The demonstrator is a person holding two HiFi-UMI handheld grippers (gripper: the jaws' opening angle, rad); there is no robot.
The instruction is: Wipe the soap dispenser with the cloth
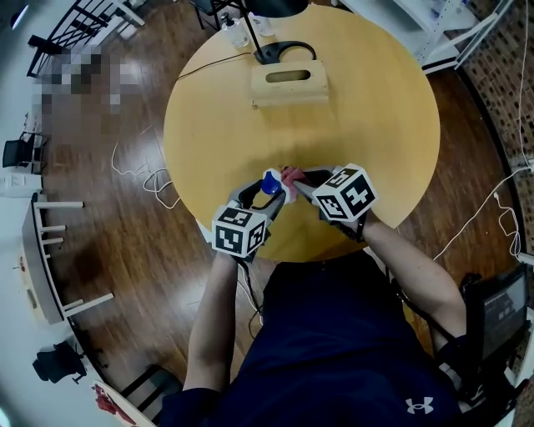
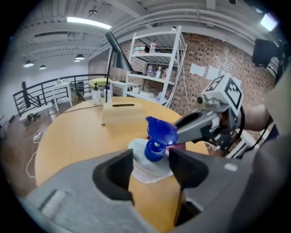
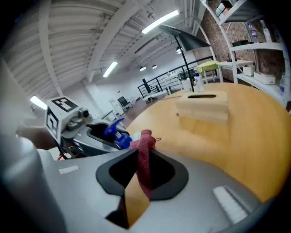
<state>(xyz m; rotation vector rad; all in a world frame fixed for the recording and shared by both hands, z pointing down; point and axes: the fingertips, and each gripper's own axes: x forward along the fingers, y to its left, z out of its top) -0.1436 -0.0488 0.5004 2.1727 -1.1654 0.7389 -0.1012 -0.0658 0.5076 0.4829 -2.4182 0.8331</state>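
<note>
The soap dispenser (image 2: 152,157) has a white body and a blue pump head (image 1: 271,182). My left gripper (image 2: 151,170) is shut on its body and holds it tilted over the round wooden table (image 1: 375,125), near the front edge. My right gripper (image 3: 144,166) is shut on a red cloth (image 3: 145,145), which sticks out past the jaw tips. In the head view the cloth (image 1: 290,173) sits right beside the pump head, with the right gripper (image 1: 299,179) just right of the left gripper (image 1: 265,196). From the right gripper view the blue pump (image 3: 116,132) shows just left of the cloth.
A wooden tissue box (image 1: 289,82) lies at the far side of the table. Behind it are a black lamp base (image 1: 279,52) and small bottles (image 1: 238,33). White shelving (image 1: 434,25) stands beyond the table, and cables (image 1: 146,175) trail on the wooden floor.
</note>
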